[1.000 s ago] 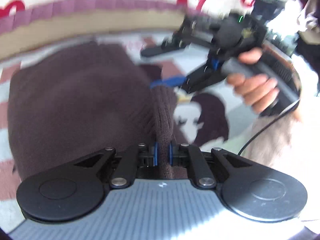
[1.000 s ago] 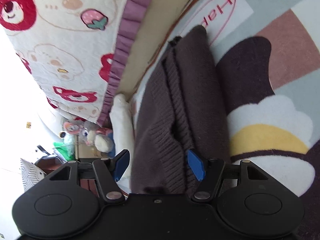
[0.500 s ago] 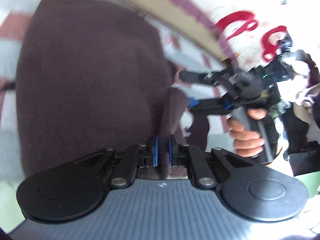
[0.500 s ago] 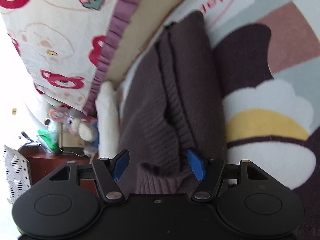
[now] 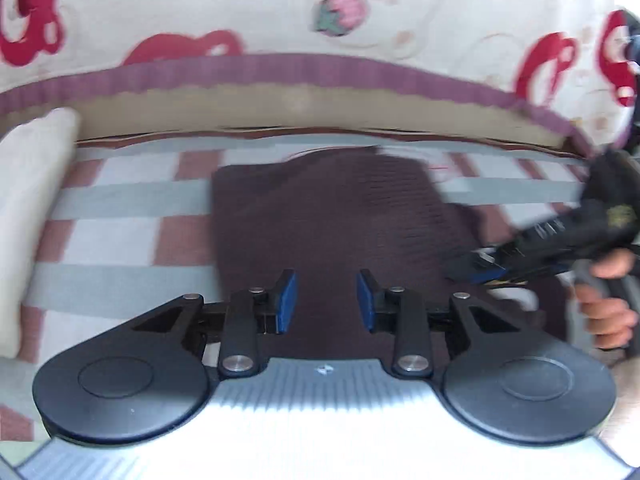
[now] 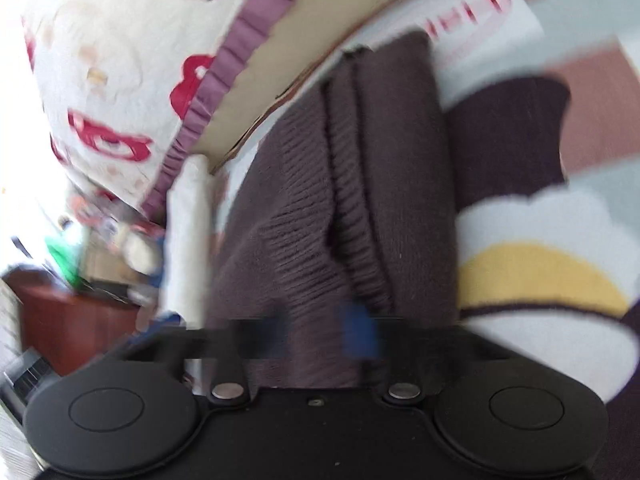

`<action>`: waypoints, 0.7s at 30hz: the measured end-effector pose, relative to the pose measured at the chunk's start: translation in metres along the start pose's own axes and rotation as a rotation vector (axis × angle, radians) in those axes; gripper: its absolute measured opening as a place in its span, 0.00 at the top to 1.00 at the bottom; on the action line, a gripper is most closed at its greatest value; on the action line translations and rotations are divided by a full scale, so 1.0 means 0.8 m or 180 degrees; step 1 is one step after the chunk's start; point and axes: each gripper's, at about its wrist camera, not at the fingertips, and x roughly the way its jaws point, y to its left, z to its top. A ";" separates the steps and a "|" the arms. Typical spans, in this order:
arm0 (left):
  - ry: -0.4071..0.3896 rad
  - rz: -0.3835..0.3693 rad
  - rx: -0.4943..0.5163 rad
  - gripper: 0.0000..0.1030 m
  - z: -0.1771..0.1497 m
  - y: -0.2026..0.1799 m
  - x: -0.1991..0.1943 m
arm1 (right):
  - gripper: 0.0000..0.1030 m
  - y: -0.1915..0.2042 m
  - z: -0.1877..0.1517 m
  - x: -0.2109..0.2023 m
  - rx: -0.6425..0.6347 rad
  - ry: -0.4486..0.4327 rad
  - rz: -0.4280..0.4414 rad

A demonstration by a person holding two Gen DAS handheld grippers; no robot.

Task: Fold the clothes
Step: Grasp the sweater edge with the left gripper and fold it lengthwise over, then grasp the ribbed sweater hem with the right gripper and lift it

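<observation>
A: Looking through the left wrist view, where does the brown sweater point(image 5: 336, 216) lie?

B: In the middle of the frame, flat on the striped rug point(image 5: 120, 240), just below the bed's purple frill point(image 5: 320, 70). It is already folded into a rough rectangle, so the rug serves as the folding surface.

A: And the left gripper point(image 5: 327, 300)?

B: Its jaws have just been opening; the blue pads stand apart with nothing pinched between them, only sweater beneath. I judge it has let go of its part of the knit so that it can lie on the pile.

A: The right gripper point(image 6: 320, 338)?

B: Its jaws have just been closing. The right wrist view is blurred there, but the ribbed knit bunches right at the pads, so I take it as clenched on the sweater's near edge. In the left view it comes in from the right edge, a hand point(image 5: 608, 300) around its handle.

A: Which way does the sweater run?

B: In the right view its long axis runs from the jaws toward the upper right, the ribbed band point(image 6: 356, 200) following that line, and its far end points at the bed.
</observation>
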 end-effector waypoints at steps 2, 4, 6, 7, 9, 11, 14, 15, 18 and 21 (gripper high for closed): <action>-0.0018 0.0032 -0.0092 0.71 -0.003 0.008 0.006 | 0.93 0.017 -0.011 -0.024 -0.0021 -0.0206 0.0190; -0.0036 0.0065 -0.0184 0.71 -0.006 0.015 0.012 | 0.94 0.039 -0.027 -0.059 -0.0053 -0.0474 0.0484; -0.0015 0.0012 -0.0225 0.71 -0.005 0.014 0.021 | 0.95 0.056 -0.048 -0.098 -0.0074 -0.0730 0.0514; -0.0036 -0.0048 -0.0250 0.71 -0.005 0.011 0.022 | 0.95 0.062 -0.059 -0.117 -0.0084 -0.0873 0.0435; -0.0032 -0.0268 -0.0380 0.66 -0.005 0.009 0.030 | 0.96 0.067 -0.075 -0.141 -0.0226 -0.1175 0.0187; 0.0059 -0.0452 -0.0536 0.56 -0.013 0.006 0.044 | 0.96 0.050 -0.066 -0.127 -0.0077 -0.0961 -0.0124; 0.0167 -0.0333 -0.0220 0.56 -0.030 -0.016 0.049 | 0.95 0.027 -0.053 -0.099 0.0090 -0.0580 -0.0342; 0.0185 -0.0282 -0.0133 0.56 -0.036 -0.022 0.051 | 0.93 0.026 -0.052 -0.096 0.0096 -0.0553 -0.0273; 0.0227 -0.0280 -0.0196 0.55 -0.045 -0.023 0.053 | 0.81 0.033 -0.047 -0.087 -0.0038 -0.0463 -0.0377; 0.0259 -0.0282 -0.0189 0.56 -0.044 -0.022 0.052 | 0.46 0.037 -0.042 -0.073 -0.0309 -0.0264 -0.0686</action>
